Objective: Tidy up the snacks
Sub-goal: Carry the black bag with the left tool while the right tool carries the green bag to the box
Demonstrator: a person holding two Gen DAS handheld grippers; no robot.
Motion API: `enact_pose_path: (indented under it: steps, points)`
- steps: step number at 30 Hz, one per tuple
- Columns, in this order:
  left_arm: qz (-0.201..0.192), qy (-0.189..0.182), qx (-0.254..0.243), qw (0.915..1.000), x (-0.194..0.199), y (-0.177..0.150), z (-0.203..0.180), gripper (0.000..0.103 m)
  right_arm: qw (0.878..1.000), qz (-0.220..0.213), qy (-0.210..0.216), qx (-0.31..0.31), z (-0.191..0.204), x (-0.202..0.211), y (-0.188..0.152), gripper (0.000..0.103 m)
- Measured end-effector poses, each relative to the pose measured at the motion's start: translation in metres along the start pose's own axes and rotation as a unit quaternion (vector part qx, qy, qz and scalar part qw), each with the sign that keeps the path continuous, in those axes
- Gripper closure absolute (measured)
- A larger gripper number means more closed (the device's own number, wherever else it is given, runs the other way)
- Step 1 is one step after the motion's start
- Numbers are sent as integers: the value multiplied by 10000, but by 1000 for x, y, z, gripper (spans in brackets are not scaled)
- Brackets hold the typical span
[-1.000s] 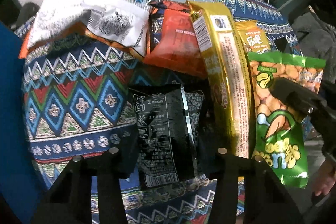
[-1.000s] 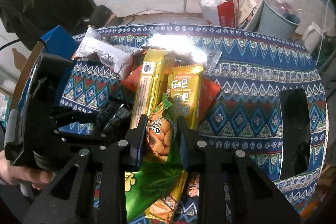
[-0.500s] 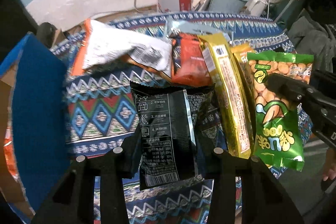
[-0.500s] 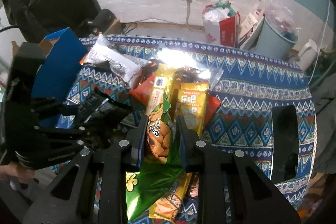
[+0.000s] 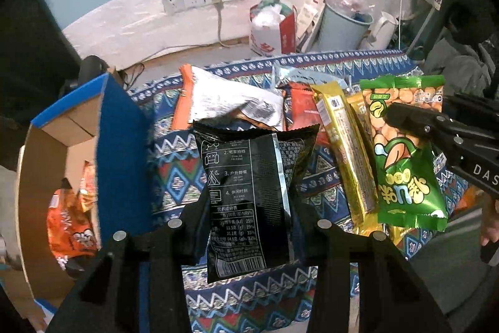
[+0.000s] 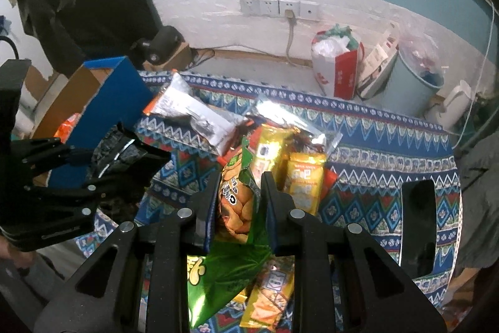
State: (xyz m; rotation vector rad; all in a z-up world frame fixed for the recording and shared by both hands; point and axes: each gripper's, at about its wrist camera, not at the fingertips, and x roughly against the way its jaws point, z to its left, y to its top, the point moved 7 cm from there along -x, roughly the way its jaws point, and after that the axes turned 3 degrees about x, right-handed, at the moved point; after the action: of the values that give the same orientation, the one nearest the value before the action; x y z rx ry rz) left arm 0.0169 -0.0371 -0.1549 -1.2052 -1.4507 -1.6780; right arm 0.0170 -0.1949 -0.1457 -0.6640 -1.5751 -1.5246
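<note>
A black snack packet (image 5: 249, 195) with white print hangs above the patterned tablecloth (image 5: 174, 177), and my left gripper (image 5: 251, 214) is shut on its lower half. To the right, a green peanut packet (image 5: 405, 170) is lifted in the black right gripper (image 5: 436, 133). In the right wrist view my right gripper (image 6: 238, 195) is shut on that green peanut packet (image 6: 237, 202), which is crumpled between the pads. The left gripper (image 6: 103, 170) shows at the left there with the black packet (image 6: 115, 152).
A blue cardboard box (image 5: 121, 145) stands open at the table's left with orange packets (image 5: 68, 227) inside. A white packet (image 5: 224, 99), a long gold packet (image 5: 346, 152) and a yellow packet (image 6: 304, 180) lie on the cloth. A black flat object (image 6: 418, 223) lies at the right.
Both grippers have risen, each carrying its packet off the cloth. The blue box and the wall behind have come into the left wrist view.
</note>
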Motion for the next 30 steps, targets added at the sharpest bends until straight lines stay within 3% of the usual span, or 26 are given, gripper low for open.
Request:
enact_pose_path:
  steps: [30]
  points:
    - [-604, 261, 865, 9941, 62, -9, 111, 59, 9953, -405, 751, 454, 111, 9, 71, 80]
